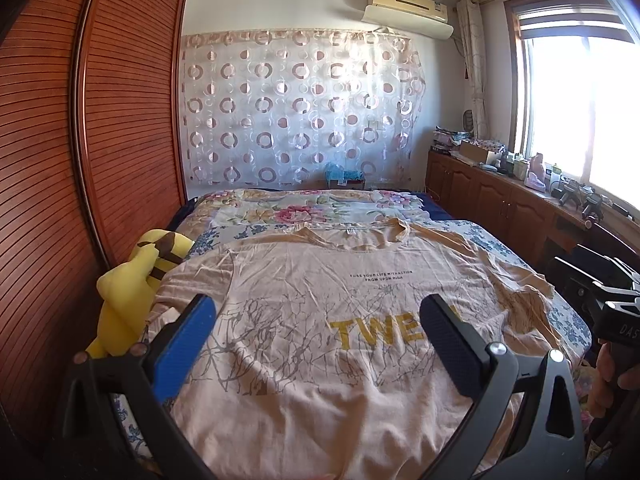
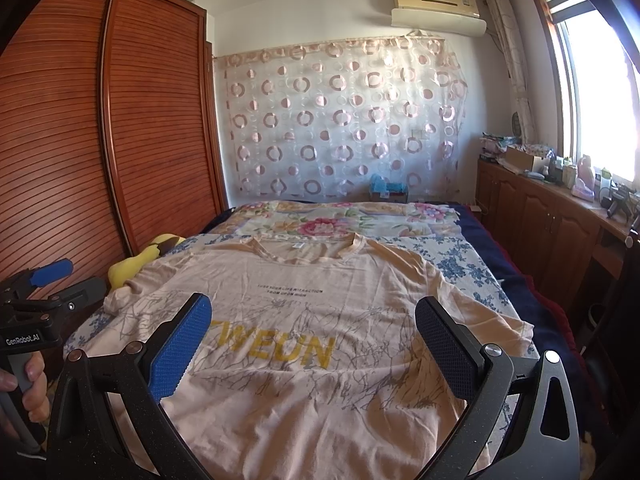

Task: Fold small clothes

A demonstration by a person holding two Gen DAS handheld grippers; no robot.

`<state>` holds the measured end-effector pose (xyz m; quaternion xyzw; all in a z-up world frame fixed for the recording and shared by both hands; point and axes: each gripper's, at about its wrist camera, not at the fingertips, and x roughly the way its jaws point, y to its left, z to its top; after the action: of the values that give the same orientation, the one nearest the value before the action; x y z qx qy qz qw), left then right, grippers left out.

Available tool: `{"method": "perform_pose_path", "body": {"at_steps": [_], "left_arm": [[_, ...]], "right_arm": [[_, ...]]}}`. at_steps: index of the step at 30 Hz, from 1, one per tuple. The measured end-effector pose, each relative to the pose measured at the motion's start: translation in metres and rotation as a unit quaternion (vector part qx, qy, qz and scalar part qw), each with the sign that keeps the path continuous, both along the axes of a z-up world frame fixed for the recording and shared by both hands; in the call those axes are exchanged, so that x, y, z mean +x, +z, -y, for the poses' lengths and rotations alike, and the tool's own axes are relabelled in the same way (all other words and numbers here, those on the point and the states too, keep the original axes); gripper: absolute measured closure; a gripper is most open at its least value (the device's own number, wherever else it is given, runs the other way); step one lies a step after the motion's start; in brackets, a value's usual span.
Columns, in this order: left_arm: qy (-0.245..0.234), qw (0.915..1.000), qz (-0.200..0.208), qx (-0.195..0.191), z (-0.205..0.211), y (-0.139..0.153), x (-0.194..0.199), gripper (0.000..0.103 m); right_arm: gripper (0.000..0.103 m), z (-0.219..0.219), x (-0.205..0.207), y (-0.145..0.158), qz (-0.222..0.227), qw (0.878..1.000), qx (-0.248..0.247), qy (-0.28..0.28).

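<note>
A beige T-shirt (image 1: 320, 320) with yellow lettering and grey branch print lies flat, front up, on the bed, collar toward the far wall; it also shows in the right wrist view (image 2: 312, 320). My left gripper (image 1: 318, 320) is open and empty, held above the shirt's lower half. My right gripper (image 2: 314, 320) is open and empty, also above the lower half. The left gripper's body shows at the left edge of the right wrist view (image 2: 36, 300), and the right gripper's body at the right edge of the left wrist view (image 1: 608, 300).
A yellow plush toy (image 1: 136, 280) lies at the bed's left edge beside the wooden wardrobe (image 1: 80, 140). A floral bedspread (image 1: 304, 210) covers the bed. A wooden cabinet (image 1: 500, 196) with clutter runs along the right under the window.
</note>
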<state>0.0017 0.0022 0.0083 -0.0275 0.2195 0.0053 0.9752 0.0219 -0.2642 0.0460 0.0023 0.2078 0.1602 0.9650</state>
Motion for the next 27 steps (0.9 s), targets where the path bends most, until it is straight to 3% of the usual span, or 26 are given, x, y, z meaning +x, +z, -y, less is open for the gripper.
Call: {"method": "perform_pose_path", "body": {"at_steps": [27], "left_arm": [[-0.004, 0.9999, 0.009, 0.005, 0.004, 0.023, -0.012, 0.000]], "right_arm": [[0.000, -0.001, -0.002, 0.000, 0.000, 1.000, 0.001, 0.001]]}}
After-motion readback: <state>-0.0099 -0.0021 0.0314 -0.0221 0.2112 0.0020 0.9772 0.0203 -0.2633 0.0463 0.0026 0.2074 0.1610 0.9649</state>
